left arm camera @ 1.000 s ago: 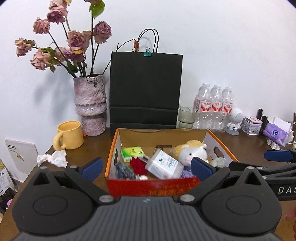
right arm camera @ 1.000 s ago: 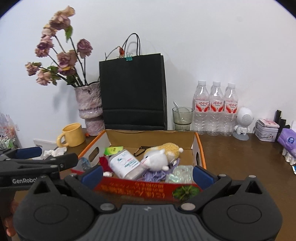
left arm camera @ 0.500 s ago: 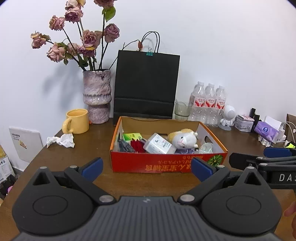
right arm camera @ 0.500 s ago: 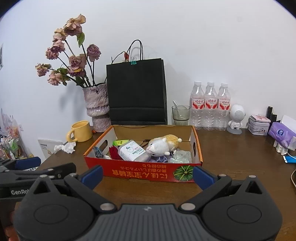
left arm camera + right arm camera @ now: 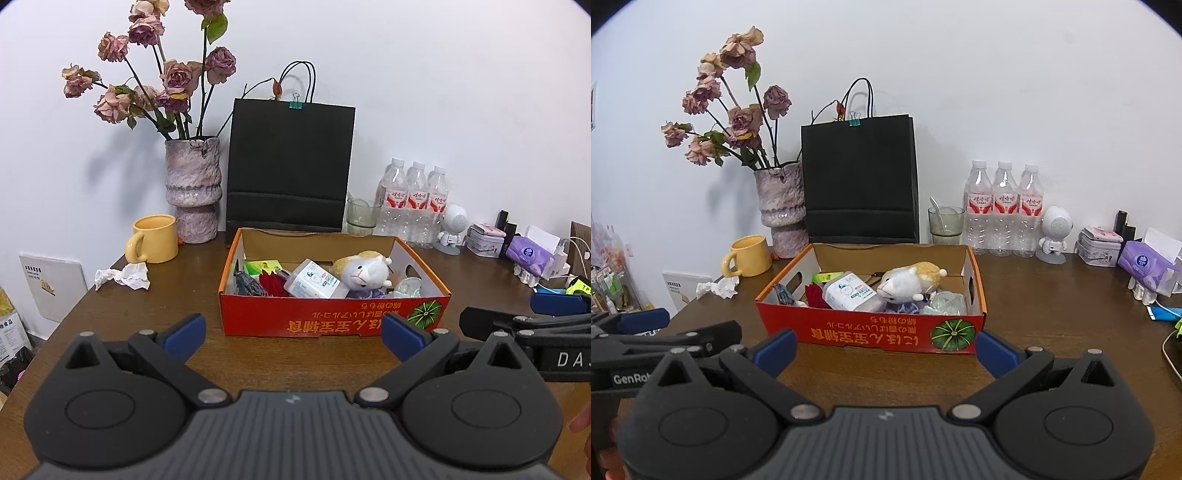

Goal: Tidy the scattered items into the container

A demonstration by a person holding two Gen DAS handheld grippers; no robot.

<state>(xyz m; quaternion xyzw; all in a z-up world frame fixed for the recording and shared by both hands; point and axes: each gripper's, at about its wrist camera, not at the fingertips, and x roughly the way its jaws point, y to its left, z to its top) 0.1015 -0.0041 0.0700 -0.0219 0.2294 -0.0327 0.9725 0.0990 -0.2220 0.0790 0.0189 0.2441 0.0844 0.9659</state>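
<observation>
Brown wooden worktop [image 5: 177, 306] against a white wall holds a red cardboard box [image 5: 332, 321] at centre, containing a plush sheep [image 5: 364, 273]. Left hand-held gripper [image 5: 293, 332] and right hand-held gripper [image 5: 884, 345] hover before it, both wide open, empty.

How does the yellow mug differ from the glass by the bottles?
The mug is opaque yellow with a handle; the glass is clear and has no visible handle. The mug stands left of the black bag, beside the vase; the glass stands right of it, by the bottles. A spoon leans in the glass; nothing sticks out of the mug. Both stand upright on the table, outside the box.
</observation>
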